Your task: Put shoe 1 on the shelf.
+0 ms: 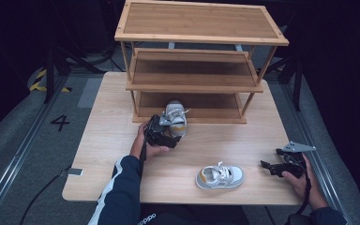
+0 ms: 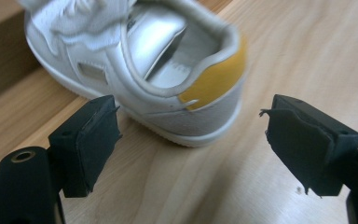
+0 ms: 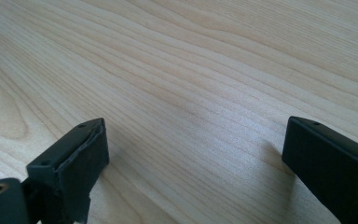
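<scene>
I am working the left gripper (image 1: 165, 132) at the foot of the wooden rack (image 1: 194, 84), where one small white shoe (image 1: 176, 118) is sitting with its toe on the bottom shelf and its yellow heel out over the table (image 1: 112, 126). My left jaws are standing wide and are not pressing on the shoe, which lies just ahead of the pads. I judge the step in hand to be leaving this shoe settled: I should be drawing straight back, keeping the pads off the heel so I am not dragging it out of the rack.

The second shoe (image 1: 220, 176) is lying on its side near the front edge, between my two hands. The right gripper (image 1: 281, 168) is resting well apart from it, jaws wide with only bare tabletop between them.

The left gripper view is giving me the gap between pads and the shoe (image 2: 168, 70), which the high view is hiding behind my hand. The high view alone is placing both shoes against the rack.
</scene>
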{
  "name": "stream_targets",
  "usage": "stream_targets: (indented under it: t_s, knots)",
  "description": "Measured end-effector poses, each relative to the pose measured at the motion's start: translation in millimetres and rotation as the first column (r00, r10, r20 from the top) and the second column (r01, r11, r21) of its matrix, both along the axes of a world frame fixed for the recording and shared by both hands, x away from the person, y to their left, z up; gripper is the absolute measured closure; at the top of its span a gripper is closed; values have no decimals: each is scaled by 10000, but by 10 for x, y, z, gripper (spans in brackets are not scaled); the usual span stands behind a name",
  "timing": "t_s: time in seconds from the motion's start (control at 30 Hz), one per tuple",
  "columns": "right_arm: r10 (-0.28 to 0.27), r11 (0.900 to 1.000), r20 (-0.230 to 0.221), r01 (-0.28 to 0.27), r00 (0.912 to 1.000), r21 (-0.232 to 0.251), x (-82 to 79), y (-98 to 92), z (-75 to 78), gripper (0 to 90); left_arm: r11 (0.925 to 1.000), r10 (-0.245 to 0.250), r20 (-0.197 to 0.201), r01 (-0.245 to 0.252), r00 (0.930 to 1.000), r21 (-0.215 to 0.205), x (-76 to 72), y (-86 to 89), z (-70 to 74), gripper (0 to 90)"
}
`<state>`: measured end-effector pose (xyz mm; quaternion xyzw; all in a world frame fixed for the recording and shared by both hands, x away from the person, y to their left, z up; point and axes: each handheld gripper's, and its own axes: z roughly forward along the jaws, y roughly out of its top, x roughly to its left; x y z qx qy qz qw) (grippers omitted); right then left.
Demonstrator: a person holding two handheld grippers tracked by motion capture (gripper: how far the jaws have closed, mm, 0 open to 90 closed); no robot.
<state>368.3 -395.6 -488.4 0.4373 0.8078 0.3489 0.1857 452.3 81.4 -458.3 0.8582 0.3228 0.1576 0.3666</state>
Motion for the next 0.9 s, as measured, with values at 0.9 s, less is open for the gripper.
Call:
stream_targets:
  t_s: [0.9]
  knots:
    - [16, 10000, -12, -16, 10000, 13, -4, -2, 1, 75, 9932, 1153, 563, -1144, 9917, -196, 574, -165, -5, 285]
